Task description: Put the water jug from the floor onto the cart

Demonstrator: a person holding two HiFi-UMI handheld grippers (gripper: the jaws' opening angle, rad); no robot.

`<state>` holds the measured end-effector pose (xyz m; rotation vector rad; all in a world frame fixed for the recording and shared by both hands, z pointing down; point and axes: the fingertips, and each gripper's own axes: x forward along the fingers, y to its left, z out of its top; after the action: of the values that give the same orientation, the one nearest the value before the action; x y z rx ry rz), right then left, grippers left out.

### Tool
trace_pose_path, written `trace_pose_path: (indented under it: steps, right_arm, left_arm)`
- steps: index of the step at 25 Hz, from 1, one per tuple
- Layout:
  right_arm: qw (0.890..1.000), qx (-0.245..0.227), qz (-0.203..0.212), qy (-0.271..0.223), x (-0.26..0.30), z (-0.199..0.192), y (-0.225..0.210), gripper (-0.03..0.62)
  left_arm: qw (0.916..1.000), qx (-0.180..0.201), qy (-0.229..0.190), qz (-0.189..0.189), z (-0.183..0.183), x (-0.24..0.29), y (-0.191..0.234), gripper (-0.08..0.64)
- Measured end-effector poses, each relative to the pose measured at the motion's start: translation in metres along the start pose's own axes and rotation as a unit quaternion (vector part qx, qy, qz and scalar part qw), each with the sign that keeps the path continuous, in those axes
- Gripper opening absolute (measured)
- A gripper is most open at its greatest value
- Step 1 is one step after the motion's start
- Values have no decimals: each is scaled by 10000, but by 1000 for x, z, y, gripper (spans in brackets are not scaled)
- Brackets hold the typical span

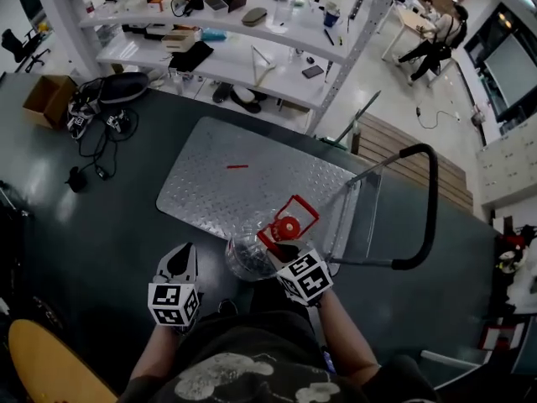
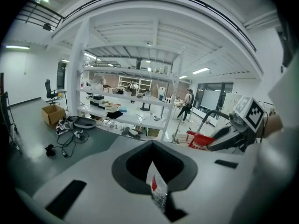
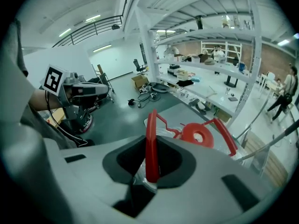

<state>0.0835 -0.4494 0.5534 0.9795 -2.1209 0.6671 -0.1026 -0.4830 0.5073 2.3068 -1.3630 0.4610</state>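
Observation:
A clear water jug (image 1: 245, 259) with a red cap (image 1: 288, 227) and a red carry handle (image 1: 295, 211) hangs at the near edge of the cart's metal deck (image 1: 218, 191). My right gripper (image 1: 281, 246) is shut on that handle (image 3: 151, 148), with the cap (image 3: 198, 134) just beyond the jaws. Whether the jug touches the deck I cannot tell. My left gripper (image 1: 180, 264) is off to the jug's left, apart from it. A thin white and red slip (image 2: 158, 188) is pinched in its jaws. The right gripper (image 2: 224, 141) shows at the right of the left gripper view.
The cart's black push handle (image 1: 428, 208) rises at the right. White shelving (image 1: 252, 49) full of items stands beyond the cart. Cables and devices (image 1: 101, 133) and a cardboard box (image 1: 46, 99) lie on the dark floor at left. People sit at a table (image 1: 436, 32) far off.

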Motion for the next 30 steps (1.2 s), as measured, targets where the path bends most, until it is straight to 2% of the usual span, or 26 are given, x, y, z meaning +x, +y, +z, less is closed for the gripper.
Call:
trace_pose_path:
  steps: [8, 12, 17, 21, 26, 30]
  right_arm:
    - [9996, -244, 113, 129, 19, 30, -92, 44]
    - [9995, -281, 26, 164, 31, 41, -147, 44]
    - [9999, -90, -81, 54, 48, 62, -210, 44]
    - [9994, -211, -256, 25, 64, 78, -251, 46]
    - [9965, -647, -452, 279, 84, 84, -280, 48]
    - [9955, -757, -467, 316, 100, 82, -278, 48]
  left_arm:
    - [9998, 7, -36, 180, 49, 78, -14, 2]
    - [9995, 23, -99, 310, 72, 112, -19, 2]
    - [9988, -19, -182, 462, 97, 148, -20, 2]
    - [9984, -18, -187, 525, 113, 168, -23, 2]
    - [9988, -35, -98, 488, 119, 183, -24, 2]
    - [9988, -88, 21, 491, 116, 192, -16, 2]
